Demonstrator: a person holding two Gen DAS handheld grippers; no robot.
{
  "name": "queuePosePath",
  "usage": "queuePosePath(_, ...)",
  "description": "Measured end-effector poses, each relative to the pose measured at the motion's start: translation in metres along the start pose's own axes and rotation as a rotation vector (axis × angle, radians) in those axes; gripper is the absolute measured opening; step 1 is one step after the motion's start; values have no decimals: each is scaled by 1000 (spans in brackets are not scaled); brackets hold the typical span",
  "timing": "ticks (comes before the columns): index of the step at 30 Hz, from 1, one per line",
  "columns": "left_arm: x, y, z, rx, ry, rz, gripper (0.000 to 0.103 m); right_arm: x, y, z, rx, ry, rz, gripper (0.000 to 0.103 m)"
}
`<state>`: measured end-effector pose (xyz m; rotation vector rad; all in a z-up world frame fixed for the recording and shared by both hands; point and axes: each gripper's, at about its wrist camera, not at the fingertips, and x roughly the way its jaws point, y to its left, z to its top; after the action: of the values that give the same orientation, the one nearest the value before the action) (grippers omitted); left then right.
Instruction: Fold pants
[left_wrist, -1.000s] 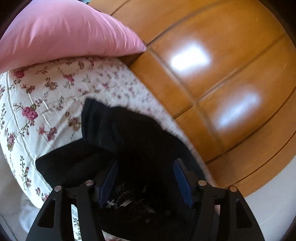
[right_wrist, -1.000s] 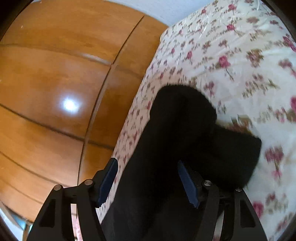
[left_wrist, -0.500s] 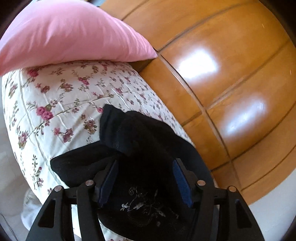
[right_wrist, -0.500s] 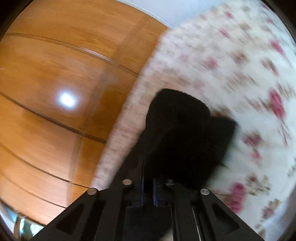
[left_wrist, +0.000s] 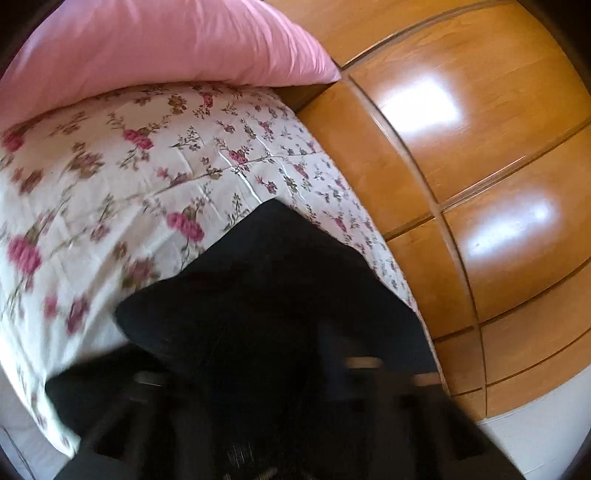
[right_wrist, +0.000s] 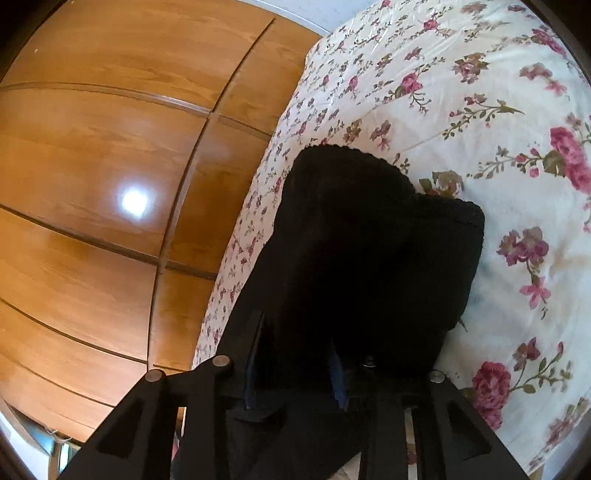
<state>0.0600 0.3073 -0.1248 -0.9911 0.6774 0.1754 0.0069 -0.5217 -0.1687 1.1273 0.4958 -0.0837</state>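
Observation:
Black pants (left_wrist: 273, 295) lie bunched on a floral bed sheet (left_wrist: 110, 177) near the bed's edge. In the left wrist view the pants cover the lower middle; my left gripper (left_wrist: 295, 369) is blurred and dark against the cloth, so its jaws cannot be made out. In the right wrist view the pants (right_wrist: 369, 240) lie as a folded heap on the sheet (right_wrist: 498, 110). My right gripper (right_wrist: 295, 373) sits at the near end of the pants with its blue pads (right_wrist: 338, 376) a little apart and black cloth between them.
A pink pillow (left_wrist: 147, 48) lies at the head of the bed. A glossy wooden wardrobe (left_wrist: 480, 147) stands close beside the bed, also in the right wrist view (right_wrist: 110, 166). The pants lie near the bed edge facing it.
The left gripper was open around the pants and has moved forward; it is now blurred. The right gripper shut on the pants half a second ago and its pads now stand slightly apart.

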Motion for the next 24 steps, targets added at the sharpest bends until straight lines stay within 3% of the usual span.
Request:
queuePosePath(4,-16,-13,22,-21,-26,-129,6,0,1,6,22,25,2,8)
queuePosePath(7,-58,-47,34,60,-95,-273,6,-17,21,13,5,-37,99,7)
queuePosePath(9,-80,-55,30,91,-111,-318,6,-29,39,17,-22,-60,158,7)
queuePosePath(12,-98,-40,10,133,-138,-251,6,-40,44,16,-43,-77,162,7)
queuePosePath(17,-62,39,-31,18,-19,2,6,-30,-9,12,76,-56,-11,7)
queuePosePath(18,-50,51,-36,2,15,22,7,-26,-16,11,91,-50,-21,7)
queuePosePath(20,-45,56,-40,9,-5,-5,8,-21,-25,9,111,-29,-4,7)
queuePosePath(23,-47,39,-41,106,-31,30,9,-20,-10,14,48,-14,-16,14)
queuePosePath(24,-48,35,-43,122,-44,25,16,-18,-4,14,22,-9,-10,18)
